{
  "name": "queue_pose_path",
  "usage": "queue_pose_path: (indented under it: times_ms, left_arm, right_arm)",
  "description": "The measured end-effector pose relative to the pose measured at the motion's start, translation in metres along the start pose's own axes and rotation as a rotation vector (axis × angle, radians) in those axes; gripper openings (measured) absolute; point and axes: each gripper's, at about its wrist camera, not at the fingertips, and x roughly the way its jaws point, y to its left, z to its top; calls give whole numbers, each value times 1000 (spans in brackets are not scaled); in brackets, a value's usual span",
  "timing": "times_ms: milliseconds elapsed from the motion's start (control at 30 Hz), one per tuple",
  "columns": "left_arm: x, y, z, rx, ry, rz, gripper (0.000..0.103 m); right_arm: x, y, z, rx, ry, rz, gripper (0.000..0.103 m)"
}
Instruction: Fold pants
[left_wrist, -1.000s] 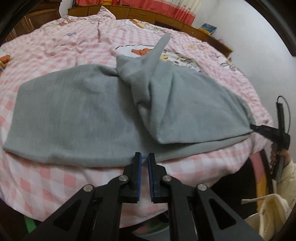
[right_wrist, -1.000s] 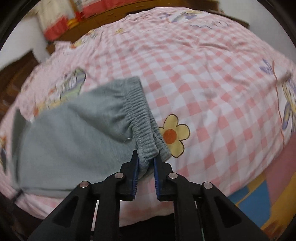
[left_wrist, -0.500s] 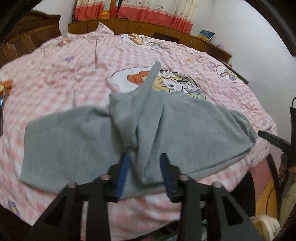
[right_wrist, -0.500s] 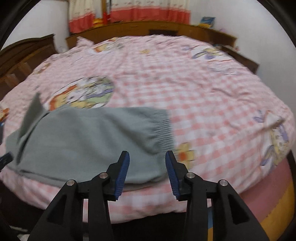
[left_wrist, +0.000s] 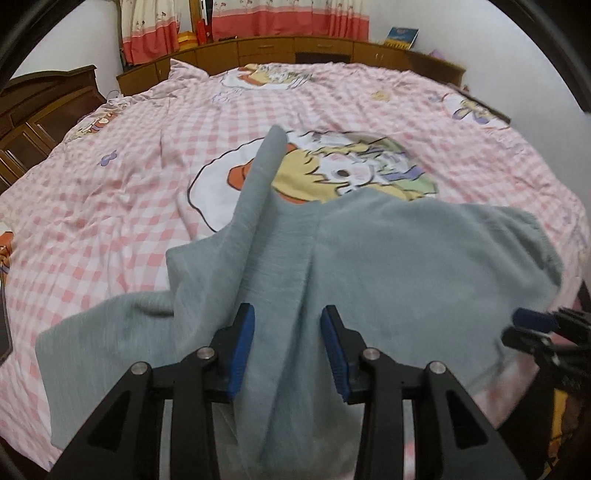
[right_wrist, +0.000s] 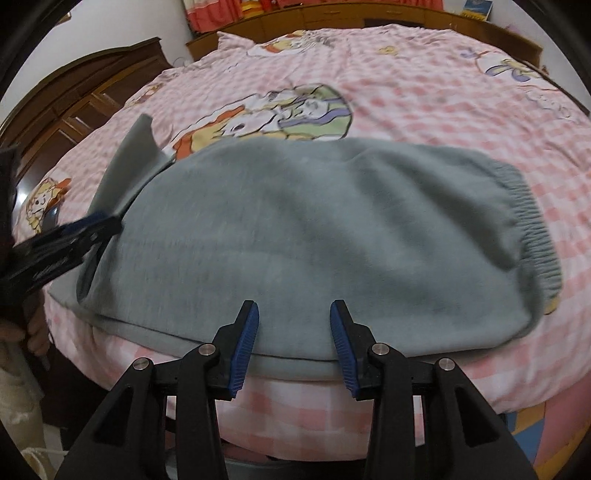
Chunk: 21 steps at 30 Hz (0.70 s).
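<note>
Grey pants (left_wrist: 388, 258) lie folded over on the pink checked bed (left_wrist: 129, 184), elastic waistband (right_wrist: 532, 229) at the right end. One strip of leg fabric (left_wrist: 266, 166) stands up in a ridge toward the far side. My left gripper (left_wrist: 288, 343) is open over the bunched fold at the middle of the pants; cloth shows between the pads, which do not press on it. My right gripper (right_wrist: 293, 339) is open just above the pants' near edge (right_wrist: 314, 240). Each gripper shows in the other's view: right gripper (left_wrist: 532, 328), left gripper (right_wrist: 85, 229).
The bed's near edge drops off just below both grippers. Wooden cabinets (left_wrist: 295, 48) run along the far wall under red and cream curtains (left_wrist: 280, 18). A dark wooden headboard (right_wrist: 74, 107) stands at the left. A hand (right_wrist: 35, 325) holds the left gripper's handle.
Both grippers went from shut to open; the right let go of the waistband. The left moved right onto the middle fold. The right moved left along the pants' near edge.
</note>
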Motion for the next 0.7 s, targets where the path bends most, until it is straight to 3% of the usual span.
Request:
queue_pose_path:
  times_ms: [467,533,567,600,700]
  left_arm:
    - [32,-10,11,57,-10,88,43]
    - [31,-10,10,56,-19,70,26]
    - [29,-9,10,57,-25,45,10]
    - [26,-8,11,48,-29,33,4]
    - [9,1,11,-22,-62,24,3]
  right_arm:
    - [17,0,-5,-3,-3,5,42]
    - [18,-1,-7,-3,-8,7,42]
    - [18,-1,-7,-3,-11,10,42]
    - [18,-1,-8,-3,-13,12,42]
    - [20,-2,-6,-2,-9,20,42]
